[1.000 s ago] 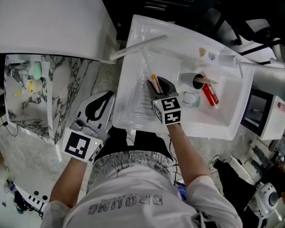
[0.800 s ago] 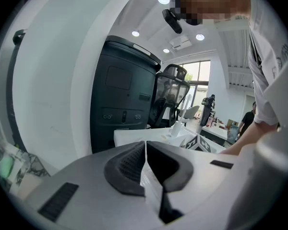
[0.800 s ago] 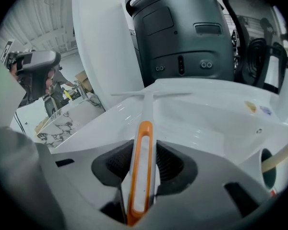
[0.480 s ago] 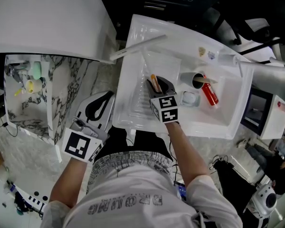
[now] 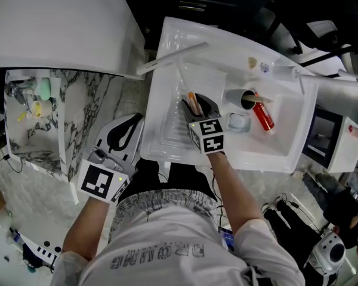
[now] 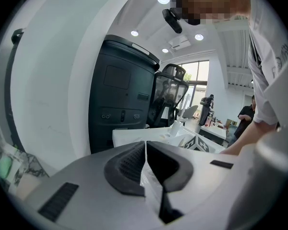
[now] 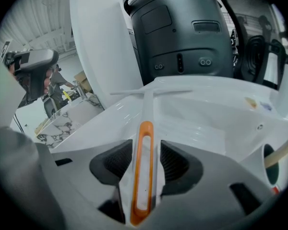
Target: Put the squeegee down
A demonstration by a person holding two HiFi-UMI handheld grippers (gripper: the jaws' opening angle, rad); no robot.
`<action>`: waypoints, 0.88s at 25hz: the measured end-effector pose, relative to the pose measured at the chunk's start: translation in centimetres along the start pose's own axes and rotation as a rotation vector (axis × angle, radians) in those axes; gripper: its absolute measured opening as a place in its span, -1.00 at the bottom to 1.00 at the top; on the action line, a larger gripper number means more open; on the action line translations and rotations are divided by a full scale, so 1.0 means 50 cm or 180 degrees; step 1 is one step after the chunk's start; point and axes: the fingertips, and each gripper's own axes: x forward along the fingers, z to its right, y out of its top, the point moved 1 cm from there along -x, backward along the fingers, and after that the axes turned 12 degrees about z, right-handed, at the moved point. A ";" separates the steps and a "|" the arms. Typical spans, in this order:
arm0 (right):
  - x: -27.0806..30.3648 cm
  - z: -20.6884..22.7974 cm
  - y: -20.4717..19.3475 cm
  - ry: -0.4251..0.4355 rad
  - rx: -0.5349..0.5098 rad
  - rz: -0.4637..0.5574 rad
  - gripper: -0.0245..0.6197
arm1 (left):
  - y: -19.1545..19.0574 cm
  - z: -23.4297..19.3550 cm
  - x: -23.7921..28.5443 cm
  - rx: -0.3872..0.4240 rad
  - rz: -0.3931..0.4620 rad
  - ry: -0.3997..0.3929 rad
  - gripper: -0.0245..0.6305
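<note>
The squeegee (image 5: 193, 102) is white with an orange-rimmed handle. It lies in the white basin (image 5: 167, 151), and its long blade (image 5: 173, 57) rests across the basin's far left rim. My right gripper (image 5: 198, 106) is low in the basin with the handle (image 7: 145, 143) between its jaws. These jaws are opening, and a thin gap shows on each side of the handle, so the pads do not press on it. My left gripper (image 5: 130, 127) hangs outside the basin's left wall. In the left gripper view its jaws (image 6: 145, 152) are shut with nothing in them.
Right of the squeegee in the basin are a dark cup holding a stick (image 5: 243, 100), a red bottle (image 5: 263, 117) and a small clear tub (image 5: 238, 123). A marble-patterned counter (image 5: 89, 109) is on the left, a large white curved panel (image 5: 59, 22) above it. A dark office chair (image 7: 182, 37) stands beyond the basin.
The right gripper's jaws have spread slightly off the squeegee handle. Both hands and the squeegee have stayed where they were.
</note>
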 end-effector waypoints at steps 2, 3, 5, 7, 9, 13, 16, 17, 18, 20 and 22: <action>-0.003 0.001 0.004 0.0005 0.0008 0.0025 -0.36 | 0.000 0.001 0.002 0.0001 -0.0001 -0.0006 -0.86; -0.004 0.002 0.005 0.0005 0.0013 0.0033 -0.32 | 0.000 0.001 0.003 0.0002 -0.0002 -0.0009 -0.86; -0.008 0.003 0.006 0.0007 0.0019 0.0042 -0.30 | 0.001 0.003 0.005 0.0007 0.0002 -0.0018 -0.86; -0.012 0.002 0.011 0.0012 0.0014 0.0064 -0.30 | 0.004 0.003 0.006 0.0015 0.0011 -0.0028 -0.85; -0.017 0.001 0.020 0.0015 0.0009 0.0099 -0.30 | 0.009 0.003 0.007 0.0024 0.0021 -0.0037 -0.86; -0.030 -0.003 0.041 0.0023 0.0025 0.0174 -0.29 | 0.017 0.004 0.012 0.0035 0.0046 -0.0059 -0.86; -0.040 -0.006 0.059 0.0013 0.0021 0.0232 -0.29 | 0.027 0.007 0.013 0.0047 0.0075 -0.0078 -0.86; -0.044 -0.007 0.065 0.0004 0.0018 0.0248 -0.29 | 0.031 0.007 0.014 0.0051 0.0087 -0.0087 -0.86; -0.047 -0.007 0.071 -0.0006 0.0013 0.0262 -0.29 | 0.035 0.008 0.015 0.0057 0.0098 -0.0095 -0.86; -0.056 -0.006 0.083 -0.0023 0.0005 0.0298 -0.29 | 0.043 0.008 0.016 0.0069 0.0119 -0.0109 -0.85; -0.066 -0.006 0.096 -0.0040 -0.0001 0.0341 -0.29 | 0.051 0.009 0.017 0.0081 0.0139 -0.0124 -0.85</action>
